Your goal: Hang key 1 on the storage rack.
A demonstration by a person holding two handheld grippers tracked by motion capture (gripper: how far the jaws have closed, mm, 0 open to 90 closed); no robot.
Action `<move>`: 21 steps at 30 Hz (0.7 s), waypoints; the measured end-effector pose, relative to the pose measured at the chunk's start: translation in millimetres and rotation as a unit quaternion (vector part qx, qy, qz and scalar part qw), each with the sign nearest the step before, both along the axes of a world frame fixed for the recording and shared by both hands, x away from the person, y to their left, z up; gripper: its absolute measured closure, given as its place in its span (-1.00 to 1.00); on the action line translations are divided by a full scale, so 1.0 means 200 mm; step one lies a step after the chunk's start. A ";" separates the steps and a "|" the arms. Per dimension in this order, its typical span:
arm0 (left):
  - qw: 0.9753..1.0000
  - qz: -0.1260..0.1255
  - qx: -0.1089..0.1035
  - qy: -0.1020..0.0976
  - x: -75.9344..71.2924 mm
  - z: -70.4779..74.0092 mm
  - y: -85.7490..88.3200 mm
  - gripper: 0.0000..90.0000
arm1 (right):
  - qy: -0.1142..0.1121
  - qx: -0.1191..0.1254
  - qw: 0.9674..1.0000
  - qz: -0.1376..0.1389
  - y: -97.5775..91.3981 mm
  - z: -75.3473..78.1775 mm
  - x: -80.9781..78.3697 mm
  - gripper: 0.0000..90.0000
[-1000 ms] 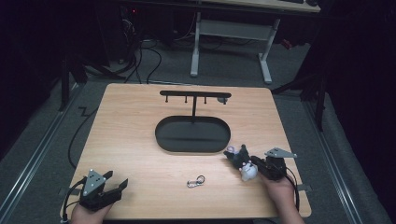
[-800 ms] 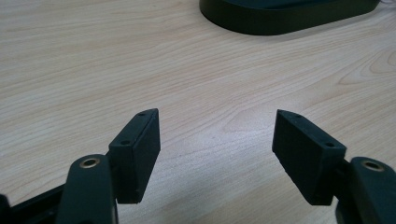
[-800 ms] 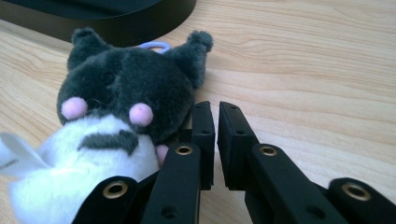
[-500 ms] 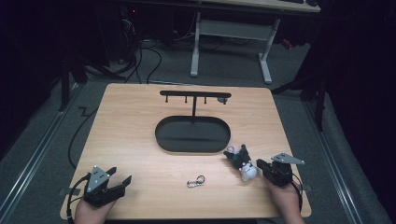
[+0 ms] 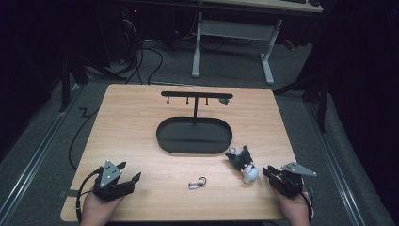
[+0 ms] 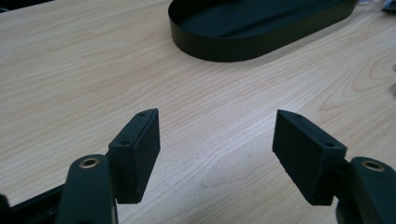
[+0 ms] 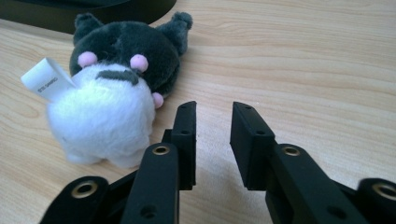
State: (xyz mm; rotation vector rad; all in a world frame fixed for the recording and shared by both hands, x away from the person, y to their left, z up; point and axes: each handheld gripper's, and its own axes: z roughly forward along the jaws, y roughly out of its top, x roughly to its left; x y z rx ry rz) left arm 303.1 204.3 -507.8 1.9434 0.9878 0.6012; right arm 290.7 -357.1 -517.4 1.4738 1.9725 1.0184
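white tag (image 7: 48,77) on plush toy (image 7: 116,88), tiny print, unreadable

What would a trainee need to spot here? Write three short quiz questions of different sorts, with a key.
1. True or false: the right gripper is clamped on the plush toy.
2. Which thing lies nearest the keyring clip? A) black tray B) hanger stand C) plush toy
3. Fill in: the left gripper's jaws stand wide ____.

Key: 1 false, the toy sits beside its jaws, which grip nothing. 2 C. 3 open.
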 end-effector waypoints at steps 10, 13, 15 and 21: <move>0.999 -0.005 -0.034 0.023 0.01 -0.06 0.06 -0.28 | 0.024 -0.012 0.999 -0.027 0.07 0.02 -0.03 0.26; 0.999 -0.017 -0.035 0.019 0.00 -0.05 0.05 -0.28 | 0.041 -0.022 0.998 -0.037 0.08 0.04 -0.03 0.15; 0.999 -0.026 -0.037 0.018 -0.01 -0.04 0.05 -0.28 | 0.055 -0.030 0.997 -0.040 0.08 0.06 -0.03 0.11; 0.998 -0.037 -0.040 0.022 0.00 -0.04 0.05 -0.29 | 0.093 -0.048 0.994 -0.041 0.11 0.09 0.00 0.01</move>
